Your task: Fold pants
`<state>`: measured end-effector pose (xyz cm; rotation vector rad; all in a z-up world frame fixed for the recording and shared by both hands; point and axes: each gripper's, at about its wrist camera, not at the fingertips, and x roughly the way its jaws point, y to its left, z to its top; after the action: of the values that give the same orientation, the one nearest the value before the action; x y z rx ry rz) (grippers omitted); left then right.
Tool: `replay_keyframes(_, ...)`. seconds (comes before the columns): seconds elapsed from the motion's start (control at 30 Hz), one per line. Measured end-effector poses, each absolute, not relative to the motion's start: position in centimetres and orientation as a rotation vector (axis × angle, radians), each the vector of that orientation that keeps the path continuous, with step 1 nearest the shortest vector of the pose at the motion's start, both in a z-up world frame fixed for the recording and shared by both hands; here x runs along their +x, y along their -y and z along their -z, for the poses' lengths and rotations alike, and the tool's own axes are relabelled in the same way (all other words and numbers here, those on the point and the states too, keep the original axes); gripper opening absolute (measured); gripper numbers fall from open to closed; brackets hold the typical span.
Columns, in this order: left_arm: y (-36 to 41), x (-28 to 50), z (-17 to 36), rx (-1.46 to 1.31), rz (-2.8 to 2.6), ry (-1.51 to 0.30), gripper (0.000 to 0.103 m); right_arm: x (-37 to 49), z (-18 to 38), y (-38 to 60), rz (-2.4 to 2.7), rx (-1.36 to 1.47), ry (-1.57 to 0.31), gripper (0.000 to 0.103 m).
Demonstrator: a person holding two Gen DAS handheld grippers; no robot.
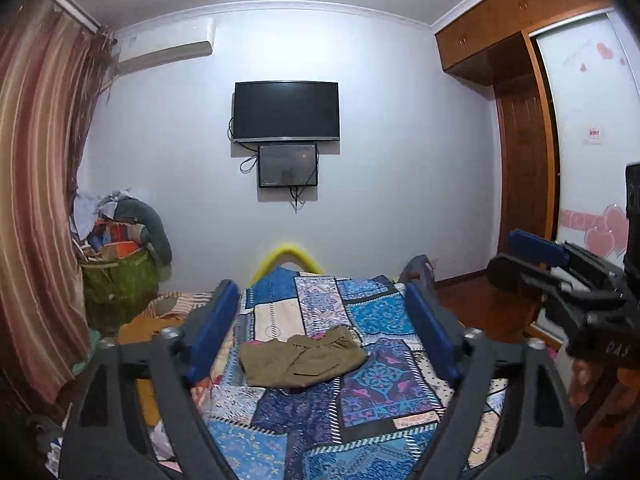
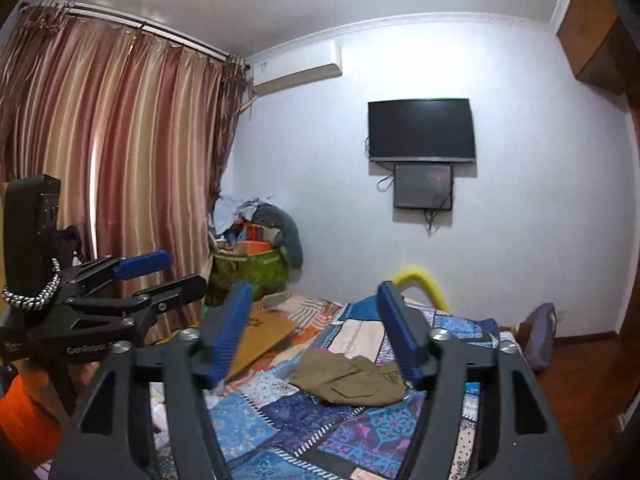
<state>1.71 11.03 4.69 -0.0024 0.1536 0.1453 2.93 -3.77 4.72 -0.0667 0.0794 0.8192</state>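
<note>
Olive-green pants (image 1: 304, 358) lie folded into a compact bundle on the blue patchwork bedspread (image 1: 280, 412), also seen in the right wrist view (image 2: 350, 376). My left gripper (image 1: 322, 292) is open and empty, held well above and short of the pants. My right gripper (image 2: 314, 292) is open and empty, also raised above the bed. The right gripper appears at the right edge of the left wrist view (image 1: 532, 256). The left gripper appears at the left of the right wrist view (image 2: 176, 270). Neither gripper touches the pants.
A yellow padded bed rail (image 1: 286, 258) curves at the bed's far end. A green bag piled with clothes (image 1: 120, 264) stands by the striped curtain (image 2: 108, 152). A brown cardboard piece (image 2: 264, 330) lies on the bed's left. A wardrobe (image 1: 520, 152) stands right.
</note>
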Motion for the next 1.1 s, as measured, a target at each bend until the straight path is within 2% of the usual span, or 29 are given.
replay_keyframes(0.1,-11.3,1.0,-4.6,-0.015,-0.171,-0.132,0.101,2.5,-4.6,3.9,-0.785,-0.049,-0.067,0.086)
replay_keyframes(0.23,-11.6,0.6,-4.1,-0.029,-0.178,-0.133,0.103,3.1,-4.1,3.9,-0.749,-0.039,-0.084,0.102)
replay_keyframes(1.1,-11.0,0.8,-1.7,-0.033,-0.176,-0.186,0.103,1.7,-2.9,5.4,-0.726,-0.007,-0.131,0.103)
